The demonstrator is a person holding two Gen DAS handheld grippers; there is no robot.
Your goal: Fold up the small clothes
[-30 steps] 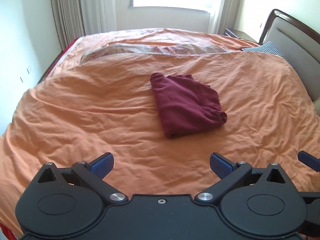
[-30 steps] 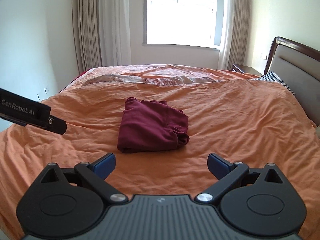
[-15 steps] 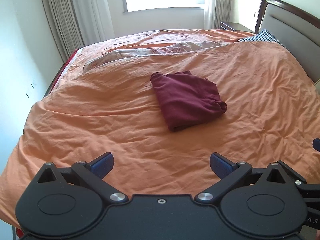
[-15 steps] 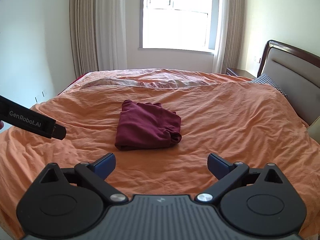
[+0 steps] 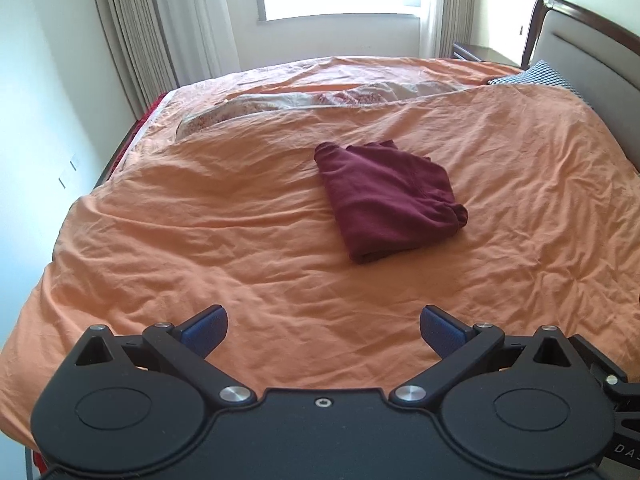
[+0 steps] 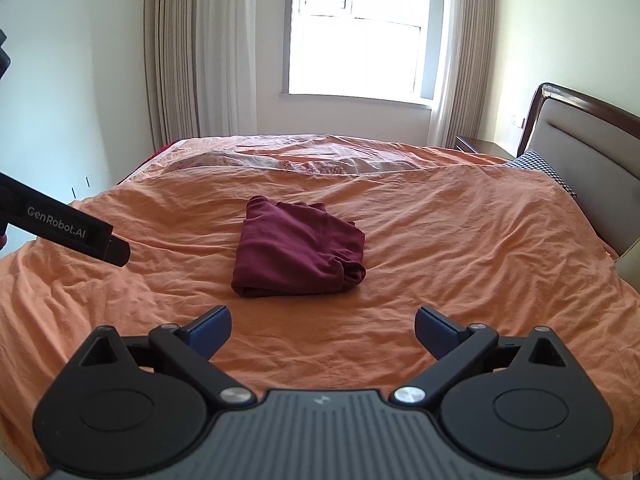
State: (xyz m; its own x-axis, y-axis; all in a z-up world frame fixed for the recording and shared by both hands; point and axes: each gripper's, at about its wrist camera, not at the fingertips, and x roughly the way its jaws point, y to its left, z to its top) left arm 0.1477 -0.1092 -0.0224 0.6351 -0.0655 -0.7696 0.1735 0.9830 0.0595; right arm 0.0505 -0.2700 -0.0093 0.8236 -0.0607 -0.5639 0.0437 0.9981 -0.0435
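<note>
left gripper [image 5: 323, 330] spread wide, nothing between its blue fingers [image 5: 204, 329], held above the near part of the bed [image 5: 200, 240]. right gripper [image 6: 322, 330] likewise spread wide and empty. dark red garment [image 5: 386, 200] lies folded in a compact bundle on the orange cover, at about 1 o'clock from the left gripper and 12 o'clock from the right, well apart from both. a black bar of the other tool [image 6: 68, 232] shows at 9 o'clock in the right wrist view. checked pillow [image 6: 540, 168] rests by the headboard [image 6: 592, 152] at 2 o'clock.
</note>
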